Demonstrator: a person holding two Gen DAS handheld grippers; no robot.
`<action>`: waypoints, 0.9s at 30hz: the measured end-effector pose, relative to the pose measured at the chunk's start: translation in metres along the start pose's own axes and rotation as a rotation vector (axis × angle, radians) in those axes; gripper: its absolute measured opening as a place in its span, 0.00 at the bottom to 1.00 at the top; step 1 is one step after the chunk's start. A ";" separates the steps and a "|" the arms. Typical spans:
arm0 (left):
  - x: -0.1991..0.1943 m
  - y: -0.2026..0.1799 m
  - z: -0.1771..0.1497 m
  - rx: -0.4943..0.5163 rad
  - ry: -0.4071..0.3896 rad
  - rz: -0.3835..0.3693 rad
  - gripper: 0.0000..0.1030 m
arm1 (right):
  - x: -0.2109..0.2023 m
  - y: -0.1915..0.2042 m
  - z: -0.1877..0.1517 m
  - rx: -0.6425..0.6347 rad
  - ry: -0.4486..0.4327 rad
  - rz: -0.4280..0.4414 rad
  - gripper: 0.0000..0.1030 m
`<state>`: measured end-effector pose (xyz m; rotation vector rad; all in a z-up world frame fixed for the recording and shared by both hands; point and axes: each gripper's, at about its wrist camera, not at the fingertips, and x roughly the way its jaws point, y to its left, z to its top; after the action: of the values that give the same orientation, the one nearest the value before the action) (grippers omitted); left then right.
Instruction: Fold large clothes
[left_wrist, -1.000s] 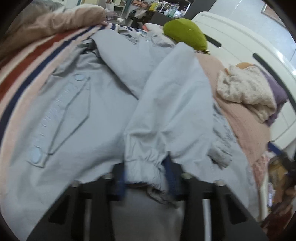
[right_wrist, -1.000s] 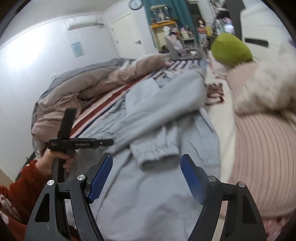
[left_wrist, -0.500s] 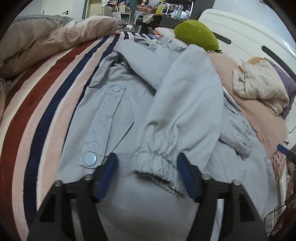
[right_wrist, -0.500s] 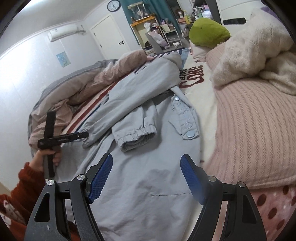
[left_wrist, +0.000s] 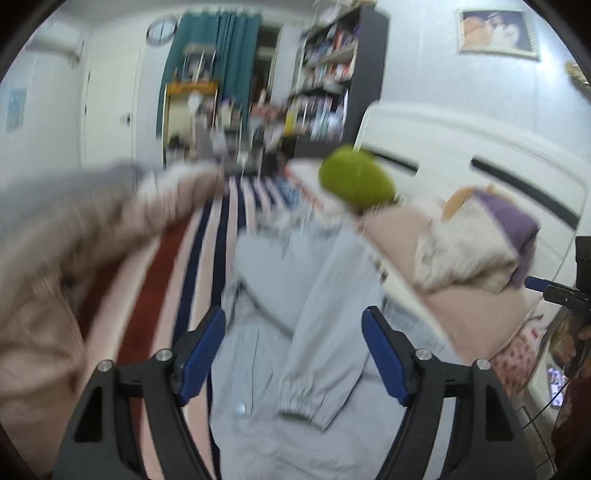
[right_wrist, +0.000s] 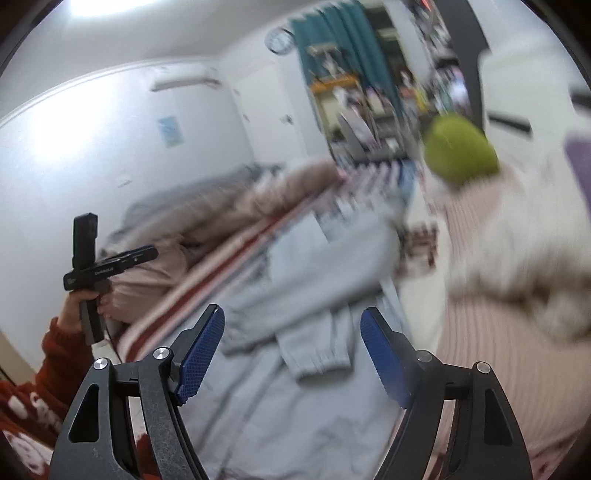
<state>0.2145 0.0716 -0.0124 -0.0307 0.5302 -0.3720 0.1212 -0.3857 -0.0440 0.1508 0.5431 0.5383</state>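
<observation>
Both my grippers are up off the bed w/ jaws spread wide, nothing between the pads. Left gripper (left_wrist: 293, 350) hangs over the pale grey jacket (left_wrist: 295, 417), right gripper (right_wrist: 293, 350) likewise from the other side; neither touches cloth. Jacket lies flat on the striped bedsheet (left_wrist: 207, 266), body spread toward me, both sleeves crossed over the front. Top sleeve (left_wrist: 325, 314) runs diagonally, its elastic cuff (left_wrist: 308, 404) resting on the jacket body near a snap button (left_wrist: 241, 408). In right wrist view same cuff (right_wrist: 321, 363) sits between my blue pads (right_wrist: 201, 356), lower down, well clear. Left-hand unit (right_wrist: 98, 258) shows at left, held in my hand (right_wrist: 83, 301), red jumper sleeve below. Rumpled beige duvet (left_wrist: 74, 258) along left side of bed, green cushion (left_wrist: 356, 179) at the head, pink knit blanket (right_wrist: 509, 369) right. Heavy motion blur in both views, detail soft.
</observation>
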 end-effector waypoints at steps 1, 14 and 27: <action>-0.016 -0.006 0.016 0.017 -0.029 0.003 0.72 | -0.008 0.011 0.013 -0.021 -0.014 0.000 0.77; -0.035 -0.013 0.181 0.004 -0.031 0.065 0.80 | -0.020 0.097 0.224 -0.084 -0.112 -0.118 0.79; 0.181 0.055 0.251 -0.020 0.010 0.174 0.88 | 0.231 -0.048 0.333 -0.038 0.019 -0.331 0.87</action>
<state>0.5031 0.0419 0.1095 -0.0022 0.5417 -0.1974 0.4856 -0.3048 0.1211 0.0177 0.5626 0.2273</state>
